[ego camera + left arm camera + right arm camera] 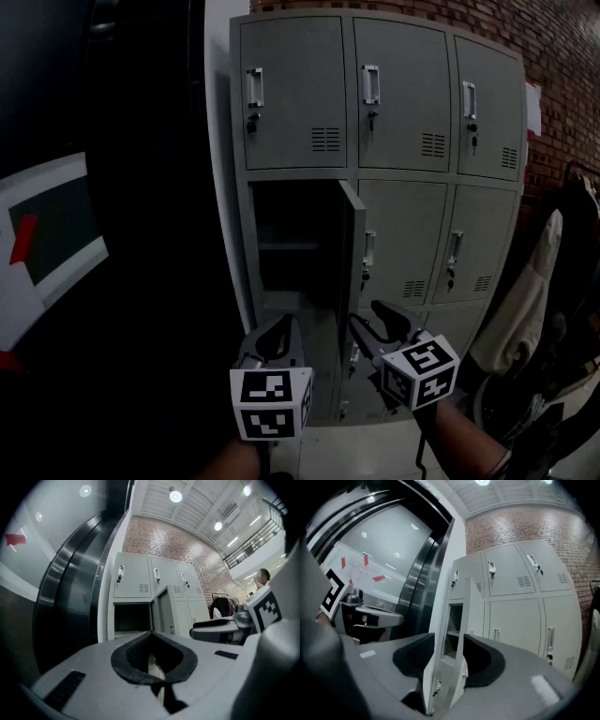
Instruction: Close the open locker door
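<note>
A grey bank of lockers (403, 94) stands ahead. In its middle row the left locker is open. Its door (352, 248) swings out toward me and shows the dark compartment (291, 244) with a shelf. My left gripper (277, 333) hovers low in front of the open compartment, pads together with nothing in them. In the left gripper view the open door (161, 609) shows beyond the gripper's (150, 634) tips. My right gripper (375, 330) is just below and right of the door's bottom edge, jaws apart. In the right gripper view the door (472, 620) stands beyond the empty gap of that gripper (449, 660).
A dark glossy curved wall (150, 234) runs along the left, beside a white board with a red mark (47, 234). Coats hang on a rack (534, 300) at the right. A brick wall (562, 56) rises behind the lockers. A person (263, 576) stands far off.
</note>
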A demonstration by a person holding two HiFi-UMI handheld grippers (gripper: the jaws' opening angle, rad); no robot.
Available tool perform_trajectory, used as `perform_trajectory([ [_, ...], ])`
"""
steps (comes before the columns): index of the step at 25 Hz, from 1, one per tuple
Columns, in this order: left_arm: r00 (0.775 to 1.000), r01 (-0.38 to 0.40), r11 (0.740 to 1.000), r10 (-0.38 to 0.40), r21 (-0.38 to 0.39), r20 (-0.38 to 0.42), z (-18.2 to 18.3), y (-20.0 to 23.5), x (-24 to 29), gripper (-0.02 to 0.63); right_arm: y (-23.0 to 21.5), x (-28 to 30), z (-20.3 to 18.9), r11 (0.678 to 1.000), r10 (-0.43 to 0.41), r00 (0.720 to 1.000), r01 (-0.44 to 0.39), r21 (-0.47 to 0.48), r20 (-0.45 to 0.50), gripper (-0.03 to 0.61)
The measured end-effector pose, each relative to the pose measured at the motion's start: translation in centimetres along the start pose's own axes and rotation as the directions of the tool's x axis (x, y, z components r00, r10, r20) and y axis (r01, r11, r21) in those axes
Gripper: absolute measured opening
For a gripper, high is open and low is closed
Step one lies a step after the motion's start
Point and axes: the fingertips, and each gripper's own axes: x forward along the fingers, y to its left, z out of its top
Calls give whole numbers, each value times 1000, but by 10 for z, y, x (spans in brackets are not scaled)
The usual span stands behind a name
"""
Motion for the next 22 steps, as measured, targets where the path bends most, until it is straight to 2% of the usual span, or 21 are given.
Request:
perform_trajectory([
  [6, 999, 39, 999, -40, -16, -11, -7, 27, 53, 5, -17, 47, -29, 998, 32, 997, -29, 49, -64, 244],
  [9, 997, 80, 997, -80, 0, -1, -1, 34, 81, 5, -21, 65, -33, 997, 51, 996, -47, 54, -78, 264],
  [13, 992, 127, 992, -127, 7, 13, 6, 42, 112, 5, -13, 80, -31, 997, 79, 992, -78, 11, -93, 266],
  [19, 988, 149, 989, -149, 7, 28, 9, 62, 130, 5, 19, 108, -32, 991, 121, 987, -126, -42, -103, 228],
  [22, 988, 150, 989, -150, 8, 33, 11, 76, 131, 5, 33, 131, -33, 991, 116, 988, -122, -50, -106, 173],
])
